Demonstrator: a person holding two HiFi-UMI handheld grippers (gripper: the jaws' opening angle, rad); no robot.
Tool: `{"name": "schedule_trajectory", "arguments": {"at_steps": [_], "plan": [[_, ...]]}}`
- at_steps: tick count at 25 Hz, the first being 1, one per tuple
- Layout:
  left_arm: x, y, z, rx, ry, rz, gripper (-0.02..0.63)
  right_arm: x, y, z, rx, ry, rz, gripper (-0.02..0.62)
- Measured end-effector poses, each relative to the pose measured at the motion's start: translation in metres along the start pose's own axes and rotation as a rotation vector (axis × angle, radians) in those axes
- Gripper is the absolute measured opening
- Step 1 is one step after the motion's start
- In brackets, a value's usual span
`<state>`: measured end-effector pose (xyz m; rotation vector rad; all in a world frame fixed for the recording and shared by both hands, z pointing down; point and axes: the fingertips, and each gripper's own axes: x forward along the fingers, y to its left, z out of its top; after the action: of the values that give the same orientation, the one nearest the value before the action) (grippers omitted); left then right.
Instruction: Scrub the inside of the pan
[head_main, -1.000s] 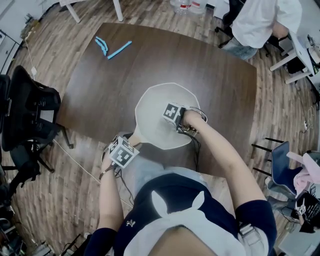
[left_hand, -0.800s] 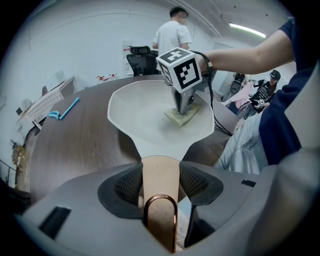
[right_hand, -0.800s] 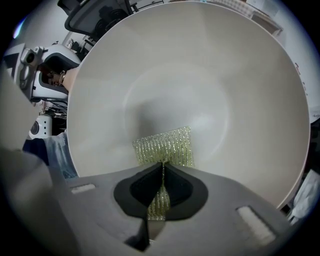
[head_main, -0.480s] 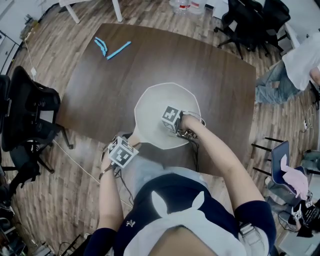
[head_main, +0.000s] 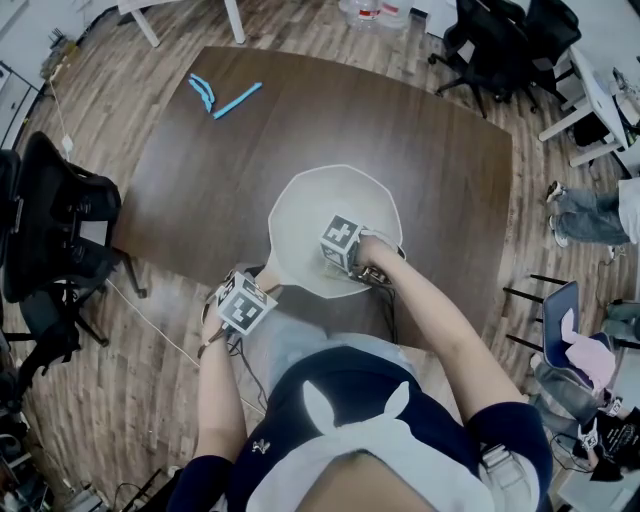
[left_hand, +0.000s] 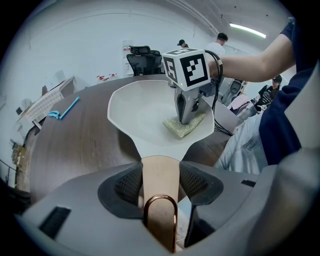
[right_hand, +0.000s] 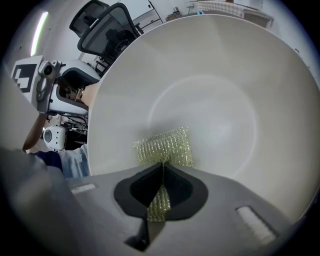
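Note:
A white pan (head_main: 310, 215) (left_hand: 145, 107) (right_hand: 225, 90) rests on the dark table. Its tan wooden handle (left_hand: 160, 182) (head_main: 270, 275) sticks out toward me, and my left gripper (left_hand: 161, 187) (head_main: 245, 303) is shut on it. My right gripper (right_hand: 161, 170) (head_main: 345, 255) is shut on a yellow-green mesh scrub pad (right_hand: 165, 146) (left_hand: 184, 124). The pad lies pressed on the pan's inner wall on the near right side. In the head view the right gripper's marker cube hides the pad.
The pan stands near the front edge of the dark wooden table (head_main: 230, 170). Light blue tools (head_main: 222, 95) lie at the table's far left. A black office chair (head_main: 55, 215) stands left of the table, and more chairs (head_main: 500, 40) at the far right.
My right gripper has slid the pad toward me and a little left, down to the pan's near wall. The left gripper has stayed put on the handle. A person at the back right has walked off.

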<state>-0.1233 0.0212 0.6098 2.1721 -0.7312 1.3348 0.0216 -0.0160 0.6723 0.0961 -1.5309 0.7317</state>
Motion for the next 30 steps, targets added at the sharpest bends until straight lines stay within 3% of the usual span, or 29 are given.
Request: {"name": "schedule_trajectory", "arguments": {"at_steps": [6, 19, 30], "plan": [[0.004, 0.0, 0.001, 0.007, -0.001, -0.004, 0.225, 0.002, 0.013, 0.021, 0.01, -0.099, 0.035, 0.011], [0.005, 0.001, 0.001, 0.009, 0.003, -0.006, 0.225, 0.001, 0.022, 0.054, -0.031, -0.242, -0.006, 0.011], [0.005, 0.001, 0.002, 0.015, -0.006, -0.008, 0.225, -0.002, 0.021, 0.074, -0.073, -0.331, -0.106, 0.01]]}}
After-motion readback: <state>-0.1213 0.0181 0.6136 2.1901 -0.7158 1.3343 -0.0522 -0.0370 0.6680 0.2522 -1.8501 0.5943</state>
